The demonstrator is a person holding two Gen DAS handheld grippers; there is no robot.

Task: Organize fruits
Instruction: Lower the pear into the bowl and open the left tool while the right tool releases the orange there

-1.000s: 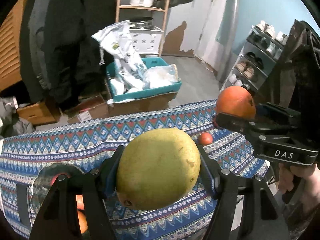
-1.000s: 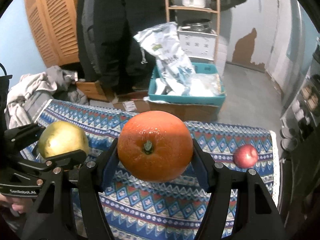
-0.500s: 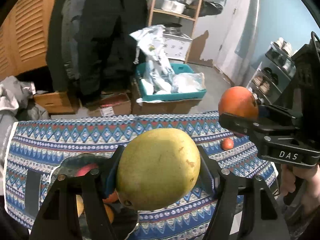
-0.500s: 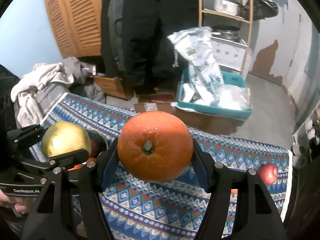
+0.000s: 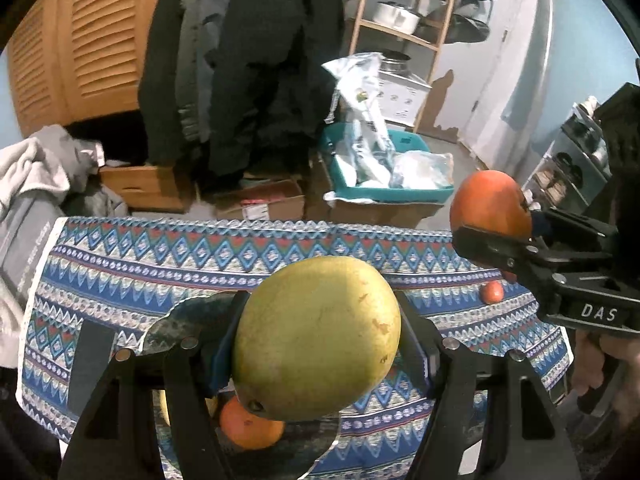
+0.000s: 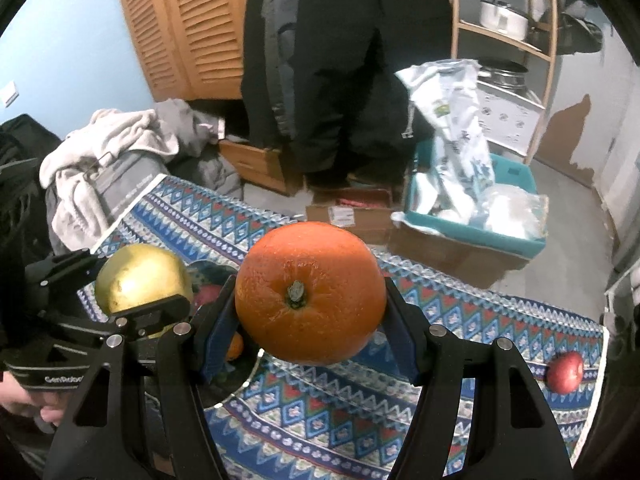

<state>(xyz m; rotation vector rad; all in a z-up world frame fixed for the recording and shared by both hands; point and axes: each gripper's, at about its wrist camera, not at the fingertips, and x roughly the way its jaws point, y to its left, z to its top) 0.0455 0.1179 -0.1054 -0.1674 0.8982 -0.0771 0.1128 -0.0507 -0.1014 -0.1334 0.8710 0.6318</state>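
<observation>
Left wrist view: patterned cloth over table; dark bowl below claw, orange fruit inside, partly hidden by left gripper; small red fruit far right on cloth; left gripper clamped on yellow-green fruit, held above bowl.

Right wrist view: boxes, teal crate on floor beyond table; red apple near right edge of cloth; right gripper clamped on orange, above cloth, just right of bowl.
</observation>
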